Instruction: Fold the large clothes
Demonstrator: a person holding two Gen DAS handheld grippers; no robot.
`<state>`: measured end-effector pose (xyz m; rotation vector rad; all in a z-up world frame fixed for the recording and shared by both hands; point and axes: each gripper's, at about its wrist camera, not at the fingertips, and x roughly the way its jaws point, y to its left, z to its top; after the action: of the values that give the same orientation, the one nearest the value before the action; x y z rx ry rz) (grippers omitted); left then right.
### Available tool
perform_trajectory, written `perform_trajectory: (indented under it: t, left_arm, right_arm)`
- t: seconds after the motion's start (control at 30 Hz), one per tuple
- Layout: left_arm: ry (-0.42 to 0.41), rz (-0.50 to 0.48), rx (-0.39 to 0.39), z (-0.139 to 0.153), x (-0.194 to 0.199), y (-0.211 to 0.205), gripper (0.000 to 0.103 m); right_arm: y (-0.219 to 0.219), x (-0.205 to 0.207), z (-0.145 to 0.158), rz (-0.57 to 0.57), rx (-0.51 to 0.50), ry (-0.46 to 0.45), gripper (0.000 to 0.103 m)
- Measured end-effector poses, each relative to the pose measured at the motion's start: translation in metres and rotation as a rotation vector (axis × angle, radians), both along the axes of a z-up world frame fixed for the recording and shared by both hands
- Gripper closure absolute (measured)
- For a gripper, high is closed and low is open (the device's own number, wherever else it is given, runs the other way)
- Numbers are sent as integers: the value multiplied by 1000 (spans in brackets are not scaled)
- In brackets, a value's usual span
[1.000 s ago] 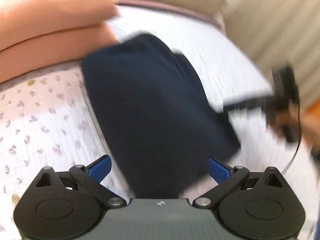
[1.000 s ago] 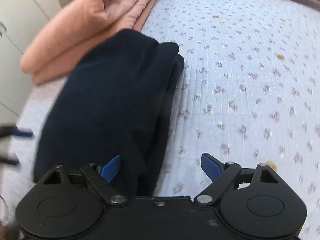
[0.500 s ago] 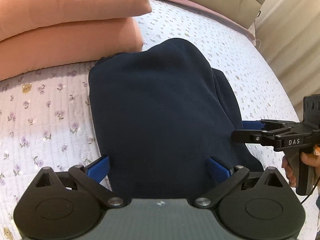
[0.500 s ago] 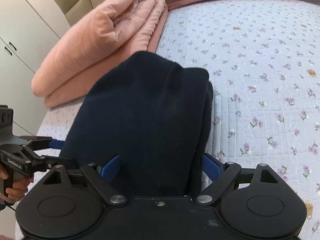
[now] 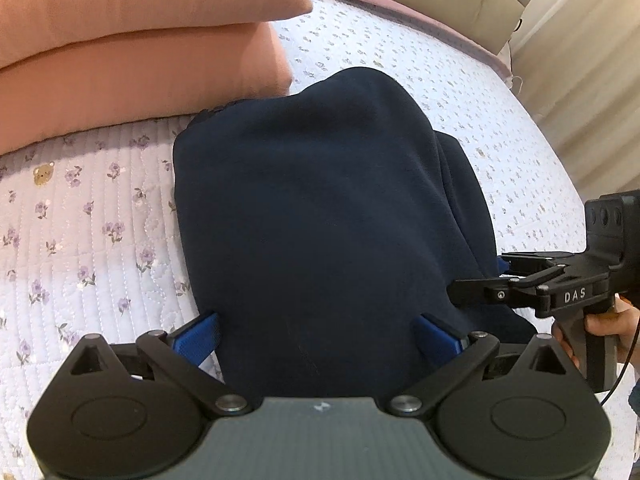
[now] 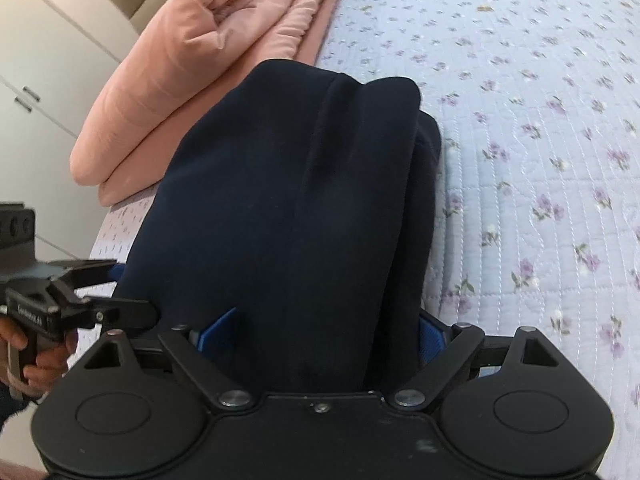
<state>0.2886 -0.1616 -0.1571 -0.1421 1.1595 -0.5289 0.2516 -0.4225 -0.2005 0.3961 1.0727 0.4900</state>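
A folded peach duvet (image 5: 132,60) lies at the left of the floral quilted bed (image 5: 80,216). My left tongs (image 5: 318,330) and right tongs (image 6: 324,330) both gape wide, straddling the folded navy garment (image 5: 320,208) beside it.

Lettering on a handheld gripper

White capital letters "DAS" stand on the black body of the right gripper (image 5: 476,280); lettering on the left gripper (image 6: 136,292) is too blurred to read.
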Motion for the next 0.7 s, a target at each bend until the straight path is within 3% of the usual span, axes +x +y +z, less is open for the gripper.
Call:
perform_trajectory:
  t: [0.13,0.27,0.37,0.57,0.7]
  left_arm:
    - [21,-4,-36,-11,7,5,0]
    - [68,-9,-113,-23,15,15,0]
    - [58,-2,-121,-26,14,15,0]
    - [41,33,-167,-38,18,12,0]
    - [60,20,-150,-36,21,8,0]
  right_arm:
    - [1,0,3,38,-10,-16,0]
    - [4,10,17,105,-89,108,0]
    - [13,13,15,124,-122,106,0]
    - [12,25,0,71,11,112,0]
    - [12,19,-6,85,73,0,0]
